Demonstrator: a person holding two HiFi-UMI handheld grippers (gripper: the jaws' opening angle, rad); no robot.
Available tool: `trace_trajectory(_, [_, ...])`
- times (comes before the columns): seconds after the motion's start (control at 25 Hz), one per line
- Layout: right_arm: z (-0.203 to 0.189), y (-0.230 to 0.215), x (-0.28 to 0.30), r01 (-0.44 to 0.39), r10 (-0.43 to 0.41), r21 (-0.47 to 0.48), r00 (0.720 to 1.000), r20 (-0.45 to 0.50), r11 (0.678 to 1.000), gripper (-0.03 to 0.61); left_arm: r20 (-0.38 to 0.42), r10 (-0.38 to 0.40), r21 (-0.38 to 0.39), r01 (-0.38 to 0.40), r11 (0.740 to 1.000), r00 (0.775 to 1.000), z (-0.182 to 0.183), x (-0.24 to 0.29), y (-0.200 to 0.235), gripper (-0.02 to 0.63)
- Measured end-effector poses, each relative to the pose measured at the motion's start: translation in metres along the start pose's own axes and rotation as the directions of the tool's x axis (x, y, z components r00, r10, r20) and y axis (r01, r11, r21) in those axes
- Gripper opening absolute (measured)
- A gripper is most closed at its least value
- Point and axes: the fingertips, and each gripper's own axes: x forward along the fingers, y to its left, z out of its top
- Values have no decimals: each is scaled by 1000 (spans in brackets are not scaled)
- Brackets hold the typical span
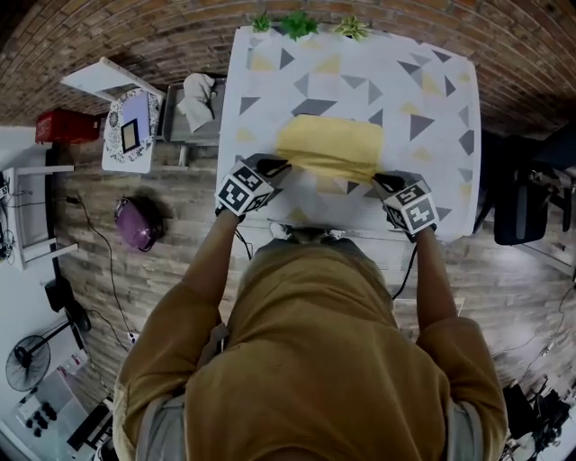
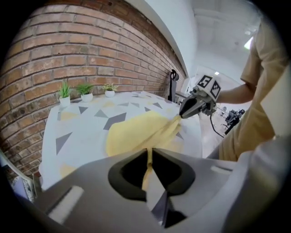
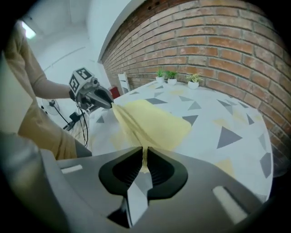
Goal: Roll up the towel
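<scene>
A yellow towel [image 1: 329,146] lies on the table with the triangle-patterned cloth [image 1: 432,108], its near edge lifted off the surface. My left gripper [image 1: 270,167] is shut on the towel's near left corner. My right gripper [image 1: 385,183] is shut on the near right corner. In the left gripper view the towel [image 2: 136,132] runs from my jaws [image 2: 149,157] across to the right gripper [image 2: 193,105]. The right gripper view shows the towel [image 3: 152,123] pinched between the jaws [image 3: 144,157] and stretched to the left gripper [image 3: 97,96].
Three small potted plants [image 1: 300,24] stand at the table's far edge against a brick wall. Left of the table are a chair [image 1: 189,112] with a white cloth, a small patterned table [image 1: 130,126], a red box [image 1: 65,126] and a purple bag [image 1: 137,222].
</scene>
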Motion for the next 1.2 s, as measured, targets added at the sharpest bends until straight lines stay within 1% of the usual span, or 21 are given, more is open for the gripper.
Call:
trace_trajectory(0.16, [8, -24, 11, -35, 38, 81, 999, -30, 996, 38, -2, -65, -112, 65, 992, 998, 10, 7, 13, 91])
trace_trajectory(0.24, [8, -36, 19, -36, 42, 104, 997, -59, 994, 38, -8, -77, -157, 74, 985, 997, 13, 11, 21, 92])
trace_trajectory(0.32, [7, -46, 24, -25, 34, 112, 996, -81, 993, 38, -29, -69, -170, 63, 983, 997, 13, 15, 28, 92])
trace_trajectory(0.48, [7, -52, 29, 34, -26, 88, 996, -82, 996, 38, -63, -43, -150, 33, 988, 997, 10, 26, 36, 94])
trace_trajectory(0.56, [8, -47, 31, 61, -58, 38, 995, -85, 997, 40, -96, -36, -103, 26, 994, 995, 8, 29, 34, 94])
trace_trajectory(0.6, [5, -43, 33, 66, -66, 1, 993, -97, 998, 40, -133, -31, -58, 24, 998, 991, 4, 30, 31, 94])
trace_trajectory(0.68, [-4, -33, 36, 65, -74, -72, 988, -132, 995, 40, -226, -15, 56, 29, 998, 974, -7, 29, 23, 94])
trace_trajectory(0.72, [-8, -29, 38, 69, -82, -96, 987, -140, 993, 40, -256, -7, 108, 35, 994, 967, -11, 28, 18, 95])
trace_trajectory(0.76, [-10, -28, 39, 76, -91, -110, 986, -141, 991, 40, -268, 0, 149, 41, 988, 964, -14, 29, 14, 95])
trace_trajectory(0.84, [-12, -29, 41, 90, -108, -128, 985, -134, 988, 40, -264, 16, 215, 42, 976, 965, -16, 31, 10, 102])
trace_trajectory(0.88, [-12, -29, 42, 98, -116, -139, 985, -128, 985, 40, -255, 23, 234, 38, 972, 967, -17, 32, 10, 104])
trace_trajectory(0.92, [-11, -30, 40, 108, -127, -152, 985, -117, 982, 43, -242, 26, 237, 33, 971, 970, -18, 31, 10, 110])
trace_trajectory(0.96, [-10, -29, 37, 121, -139, -167, 985, -100, 978, 50, -225, 28, 230, 26, 973, 974, -17, 30, 10, 140])
trace_trajectory(1.0, [-7, -28, 31, 133, -149, -186, 986, -78, 974, 73, -205, 33, 225, 14, 974, 978, -17, 26, 10, 213])
trace_trajectory(1.04, [-4, -25, 24, 142, -156, -213, 986, -53, 967, 92, -185, 45, 226, -2, 974, 982, -16, 21, 10, 259])
trace_trajectory(1.12, [-2, -12, 12, 147, -158, -303, 987, -12, 942, 97, -139, 79, 243, -43, 969, 987, -14, 8, 9, 259])
trace_trajectory(1.2, [-10, 3, 8, 124, -141, -400, 990, -15, 908, 98, -99, 106, 264, -77, 962, 989, -13, -2, 5, 258])
